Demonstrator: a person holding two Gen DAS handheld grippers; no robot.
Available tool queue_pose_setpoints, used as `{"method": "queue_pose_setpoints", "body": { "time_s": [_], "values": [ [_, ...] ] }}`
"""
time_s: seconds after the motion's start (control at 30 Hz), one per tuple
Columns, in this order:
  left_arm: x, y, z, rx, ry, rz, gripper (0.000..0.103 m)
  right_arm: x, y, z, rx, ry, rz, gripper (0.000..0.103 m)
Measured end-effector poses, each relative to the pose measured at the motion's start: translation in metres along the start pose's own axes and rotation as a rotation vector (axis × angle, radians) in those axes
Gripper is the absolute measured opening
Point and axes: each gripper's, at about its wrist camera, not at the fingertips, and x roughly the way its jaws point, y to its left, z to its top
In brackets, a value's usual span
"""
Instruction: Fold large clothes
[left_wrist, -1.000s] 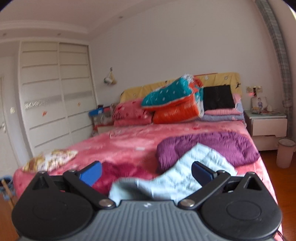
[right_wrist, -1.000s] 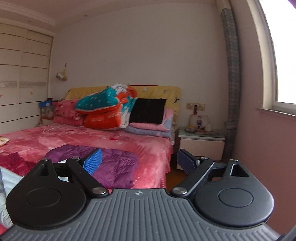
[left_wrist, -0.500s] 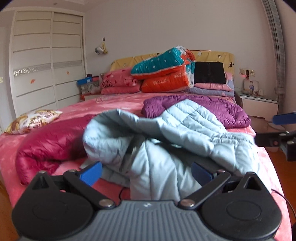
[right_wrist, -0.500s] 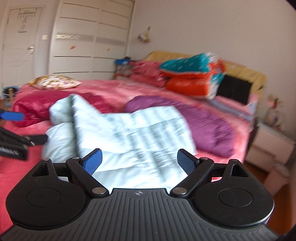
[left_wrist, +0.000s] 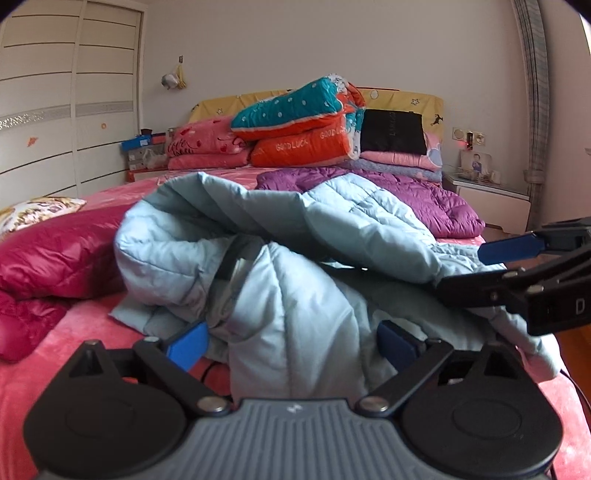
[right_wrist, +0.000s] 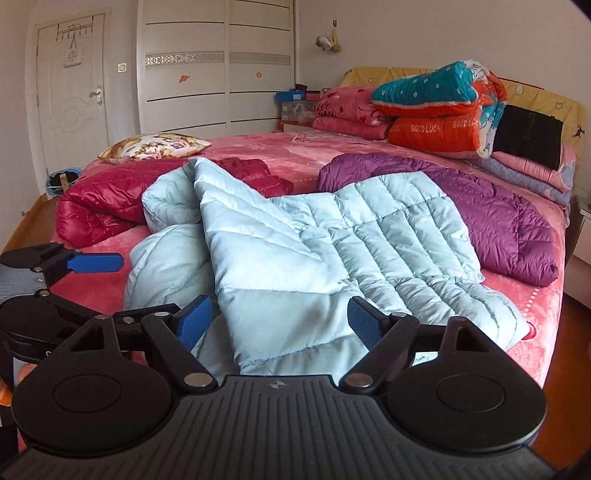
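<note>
We look low from the bed's (left_wrist: 92, 350) foot toward the headboard (right_wrist: 535, 92) in both views, close over one pale blue jacket (left_wrist: 295, 295) (right_wrist: 332, 251) they share.

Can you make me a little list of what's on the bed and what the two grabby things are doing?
bed: pink blanket
middle: crumpled light blue puffy jacket
beside it: dark red jacket, purple jacket
at the headboard: teal and orange quilts
corner: flowery pillow
left gripper: jaws open, at the blue jacket's near edge
right gripper: jaws open around the jacket's hem
</note>
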Motion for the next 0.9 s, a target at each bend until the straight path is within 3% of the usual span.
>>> {"method": "queue_pose_setpoints", "body": {
  "time_s": [0.1, 0.17, 0.2, 0.27, 0.3, 0.37, 0.47, 0.57, 0.9],
  "values": [
    [0.007, 0.002, 0.001, -0.026, 0.012, -0.023, 0.091, 0.002, 0.002, -0.001, -0.019, 0.022, -0.015, 0.089],
    [0.010, 0.001, 0.003, -0.046, 0.023, -0.039, 0.081, 0.000, 0.000, -0.002, -0.020, 0.040, -0.031, 0.071],
    [0.012, 0.001, 0.003, -0.054, 0.027, -0.044, 0.078, 0.001, -0.003, -0.003, -0.015, 0.048, -0.039, 0.067],
    [0.014, -0.001, 0.005, -0.075, 0.035, -0.058, 0.062, -0.001, -0.010, -0.006, 0.009, 0.053, -0.048, 0.049],
    [0.014, -0.001, 0.006, -0.086, 0.041, -0.068, 0.056, -0.004, -0.014, -0.006, 0.014, 0.053, -0.055, 0.044],
    [0.015, -0.003, 0.007, -0.096, 0.059, -0.080, 0.034, -0.008, -0.020, -0.007, 0.015, 0.047, -0.078, 0.034],
    [0.012, -0.008, 0.011, -0.094, 0.065, -0.075, 0.020, -0.013, -0.030, -0.005, 0.046, 0.034, -0.112, 0.026],
    [0.004, -0.010, 0.015, -0.102, 0.063, -0.071, 0.012, -0.021, -0.040, -0.001, 0.078, 0.010, -0.153, 0.022],
    [-0.051, -0.013, 0.040, -0.127, -0.009, -0.097, 0.007, -0.079, -0.086, 0.018, 0.172, -0.100, -0.291, 0.016]
  ]
}}
